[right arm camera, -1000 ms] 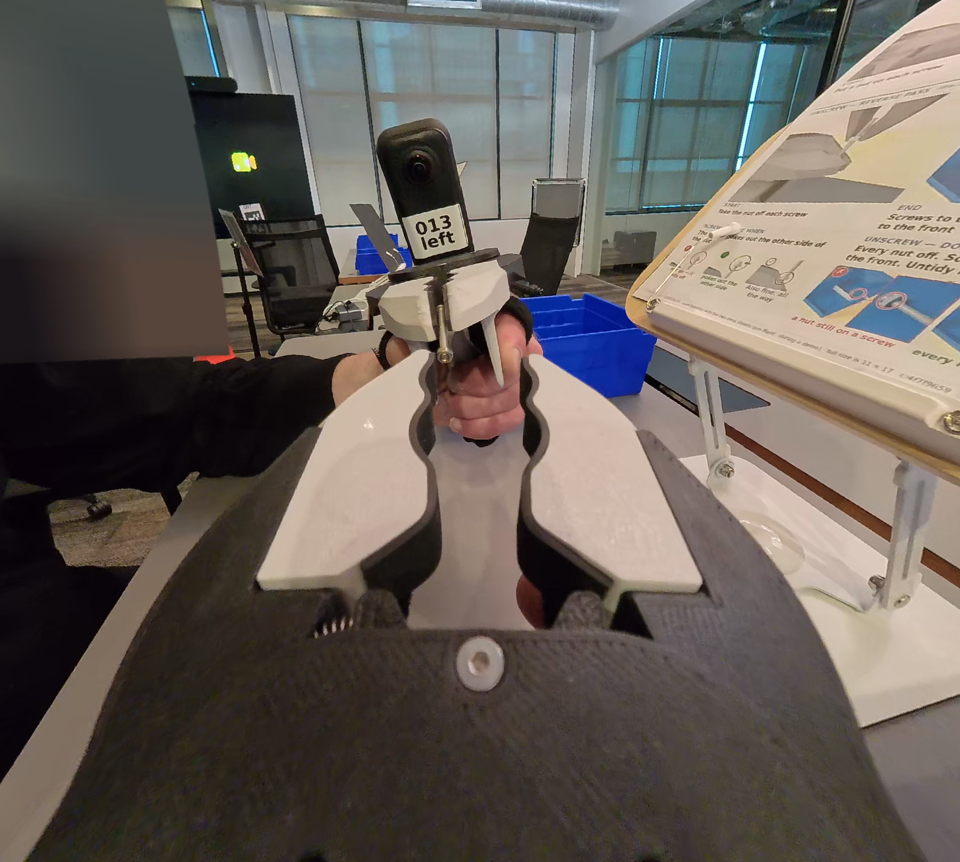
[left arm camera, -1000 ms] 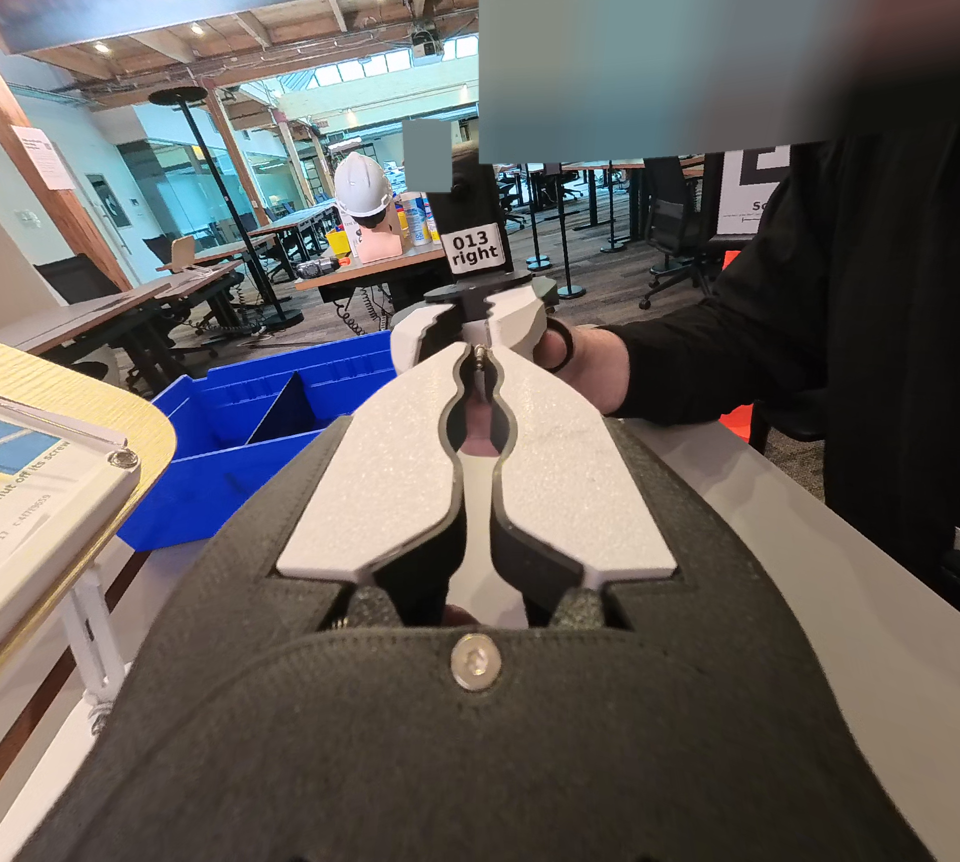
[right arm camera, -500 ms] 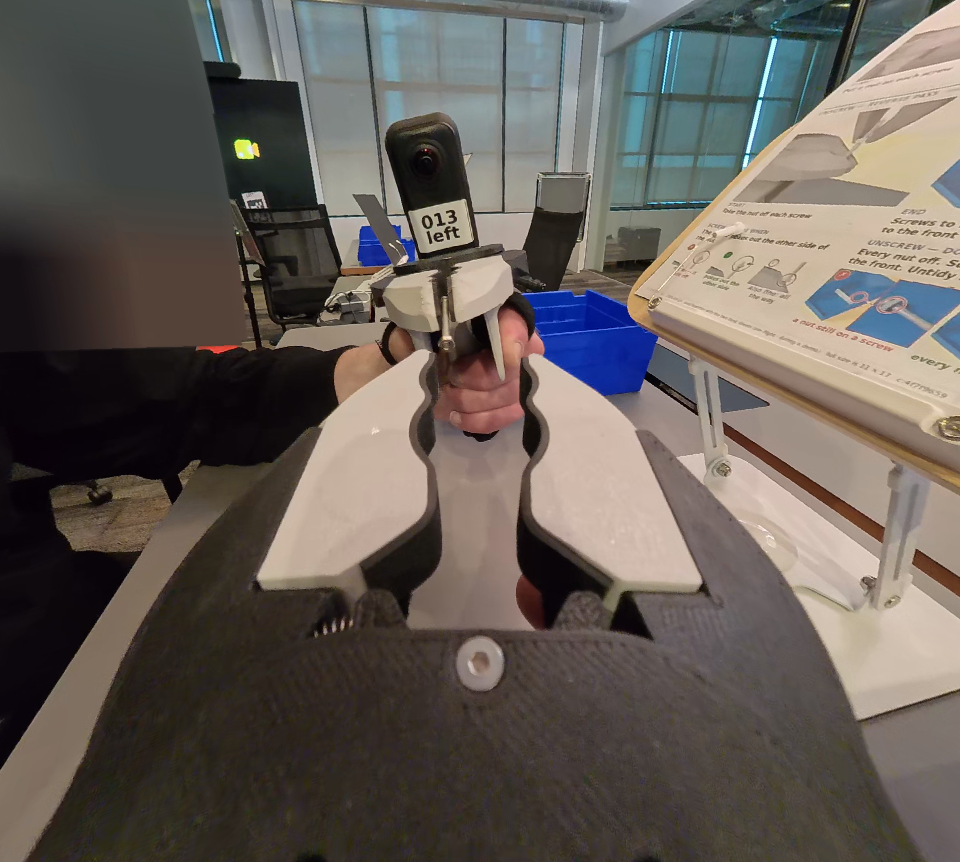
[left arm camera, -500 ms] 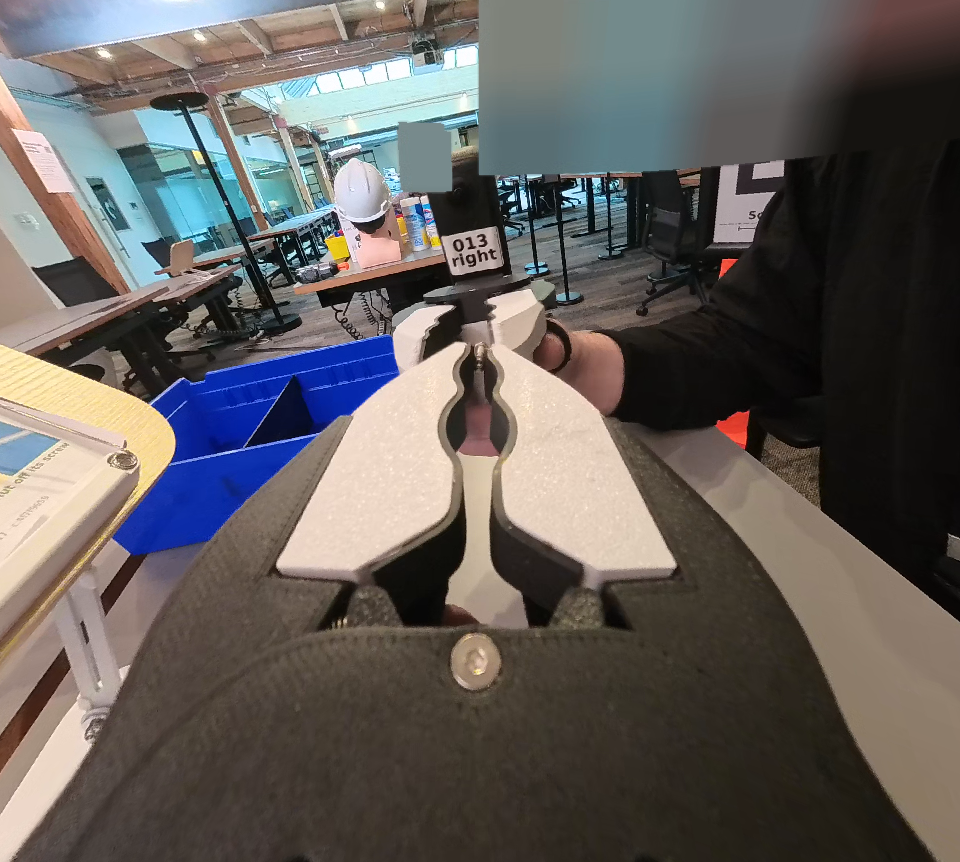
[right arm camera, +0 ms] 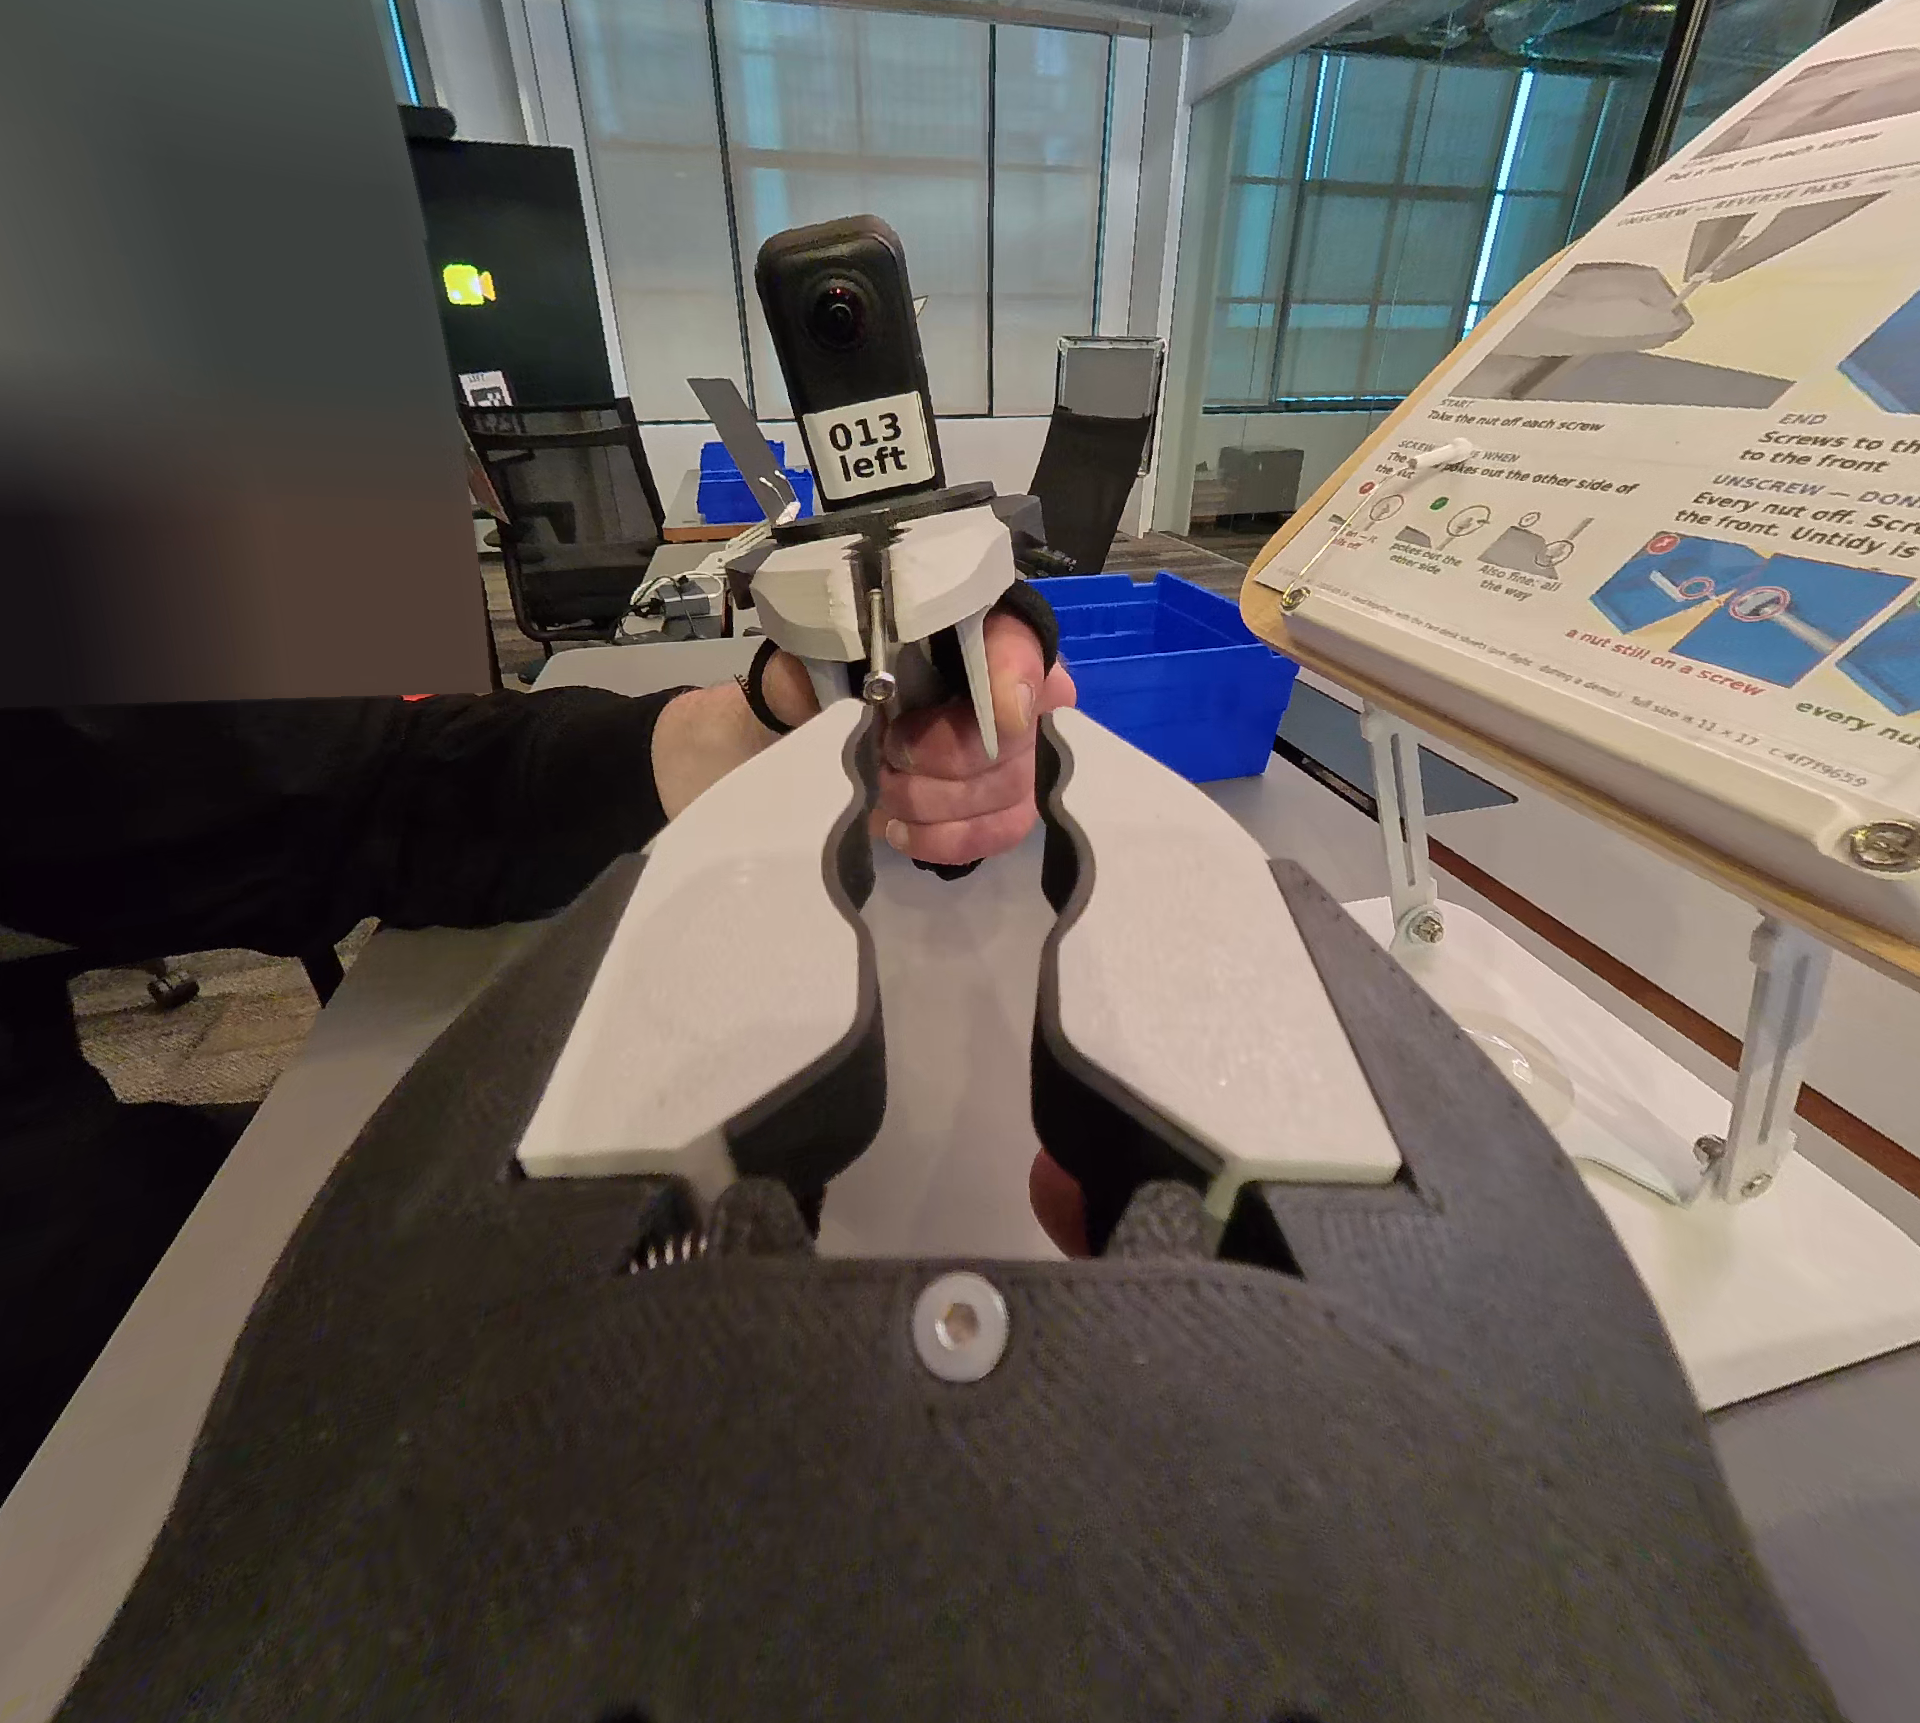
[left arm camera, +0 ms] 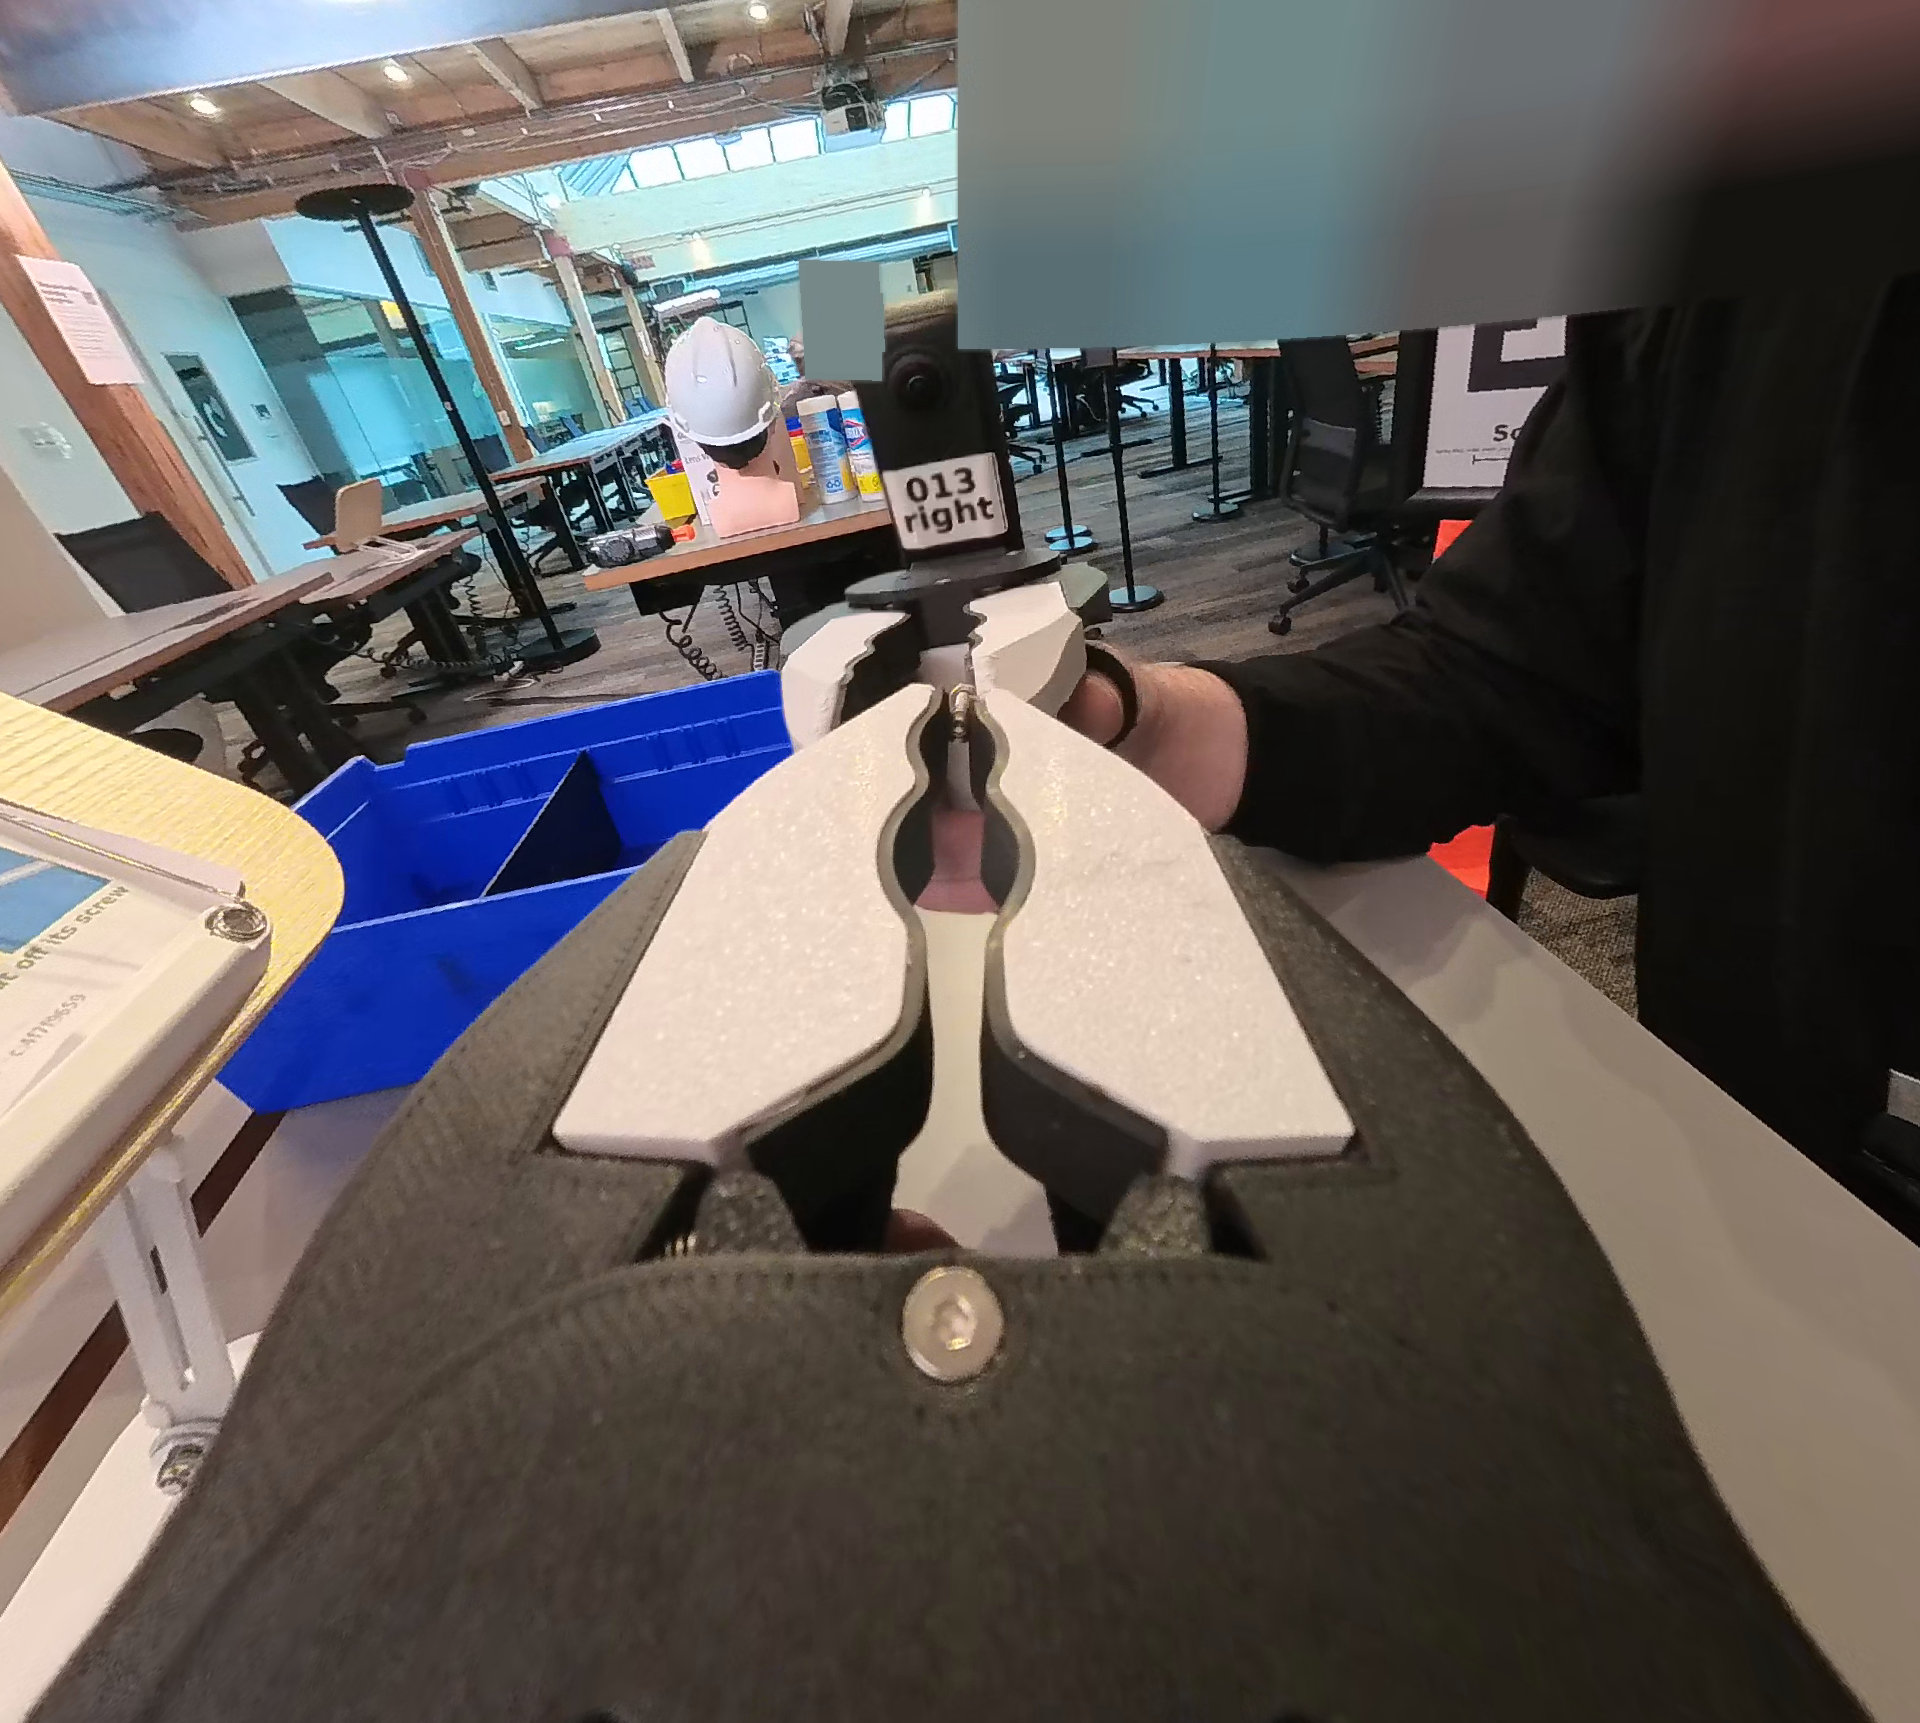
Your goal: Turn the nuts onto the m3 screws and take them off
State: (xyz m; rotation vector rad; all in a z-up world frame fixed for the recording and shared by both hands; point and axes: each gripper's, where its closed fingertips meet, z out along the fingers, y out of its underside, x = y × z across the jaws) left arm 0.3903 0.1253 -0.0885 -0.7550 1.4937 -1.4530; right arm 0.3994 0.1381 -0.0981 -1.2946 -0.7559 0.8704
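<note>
My left gripper (left arm camera: 961, 709) is shut on a thin silver screw (left arm camera: 963, 703), pinched at its fingertips. In the right wrist view the left gripper (right arm camera: 881, 577) faces me. The screw (right arm camera: 879, 639) hangs downward from its jaws with a small nut or head (right arm camera: 881, 687) at the lower end. My right gripper (right arm camera: 948, 728) is open and empty. Its left finger (right arm camera: 769, 852) tip is right beside the screw's lower end. In the left wrist view the right gripper (left arm camera: 935, 665) sits just behind the screw, jaws apart.
A blue divided bin (left arm camera: 488, 852) stands on the grey table (left arm camera: 1558, 1154) and also shows in the right wrist view (right arm camera: 1153, 665). An instruction board on a white stand (right arm camera: 1662, 551) rises close on the right. A person's black sleeves reach in from the side.
Almost nothing has changed. Both grippers stay facing each other, the left shut on the screw and the right open around its lower end, with only slight shifts.
</note>
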